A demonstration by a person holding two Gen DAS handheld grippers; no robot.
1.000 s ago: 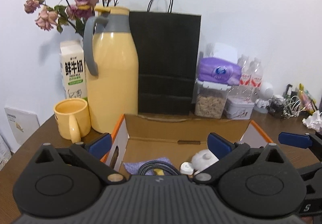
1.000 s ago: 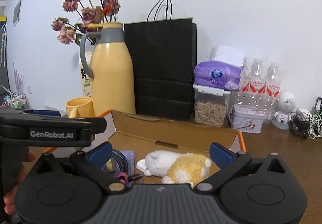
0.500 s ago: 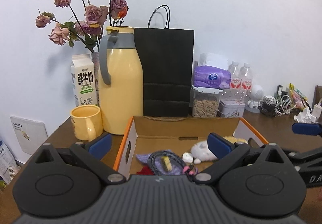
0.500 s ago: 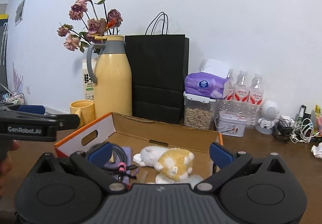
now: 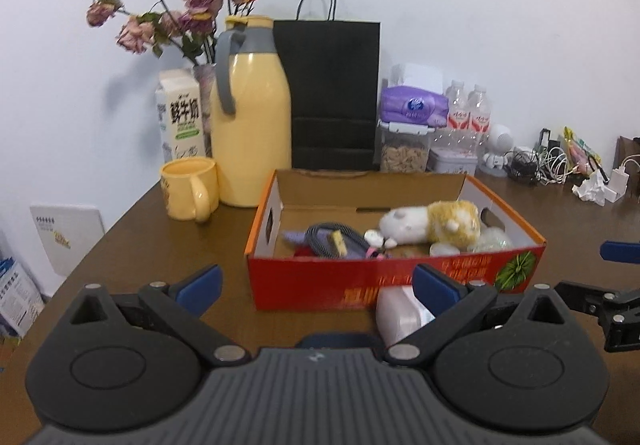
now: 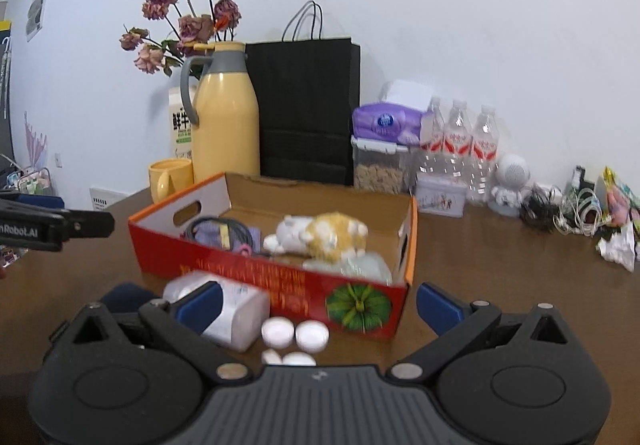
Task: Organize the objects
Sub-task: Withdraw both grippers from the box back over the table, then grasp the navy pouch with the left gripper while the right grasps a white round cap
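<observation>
While hovering low over the brown surface (image 5: pixel 132 245), both tongs sitting spread apart, gripping nothing. Left tongs (image 5: pixel 316 281) facing the red box (image 5: pixel 360 285) from just in front; right tongs (image 6: pixel 318 303) pointing at the same box (image 6: pixel 256 277) from its near corner. Sitting in the box: plush toy (image 5: pixel 436 223), coiled cable (image 5: pixel 324 241) on a purple cloth (image 5: pixel 294 236), small pink bit beside it, clear plastic lump (image 5: pixel 494 241) at the right end. Lying outside, on the surface just in front of the box: pale pack (image 6: pixel 224 311), partly hiding behind the right tongs' left finger (image 6: pixel 200 305), plus white caps (image 6: pixel 294 333) just beside it, two more half hidden by the tongs' body. Something dark sitting left of the pack, too hidden to tell. Standing behind the box: yellow jug (image 5: pixel 250 117), yellow mug (image 5: pixel 188 189), milk carton (image 5: pixel 180 113), dried roses (image 5: pixel 184 5), black bag (image 5: pixel 328 93), purple tissue pack (image 5: pixel 412 107) topping a clear jar (image 5: pixel 404 151), water bottles (image 6: pixel 460 149), tin (image 6: pixel 440 199). Tangling at far right: cables (image 6: pixel 560 205), crumpled paper (image 6: pixel 618 245). Left tongs poking in at the left edge of right view.
</observation>
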